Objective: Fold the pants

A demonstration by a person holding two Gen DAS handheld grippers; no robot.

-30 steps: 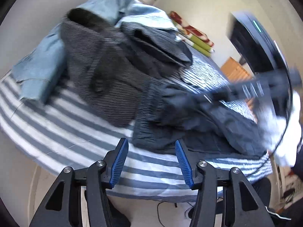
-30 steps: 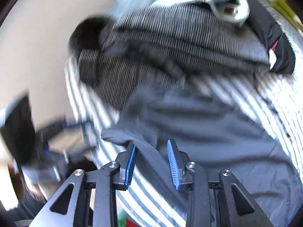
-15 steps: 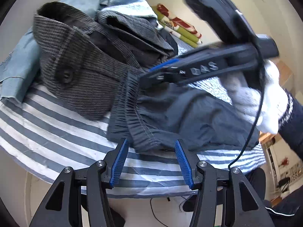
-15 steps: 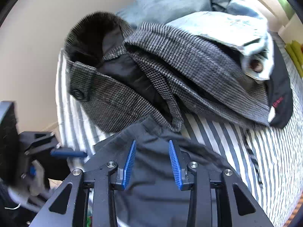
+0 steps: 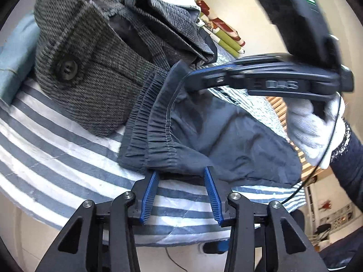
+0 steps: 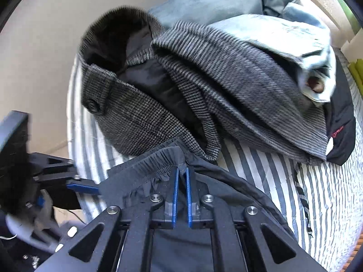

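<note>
In the left wrist view, the left gripper (image 5: 181,176) is closing, jaws still parted around the near corner of the dark pants (image 5: 204,131) at lower centre, likely readying a lift off the striped bed (image 5: 56,158).

In the right wrist view, the right gripper (image 6: 180,172) is clenching the pants' elastic waistband (image 6: 156,158) at centre, below the grey tweed garment (image 6: 136,117). No containers are showing.
</note>
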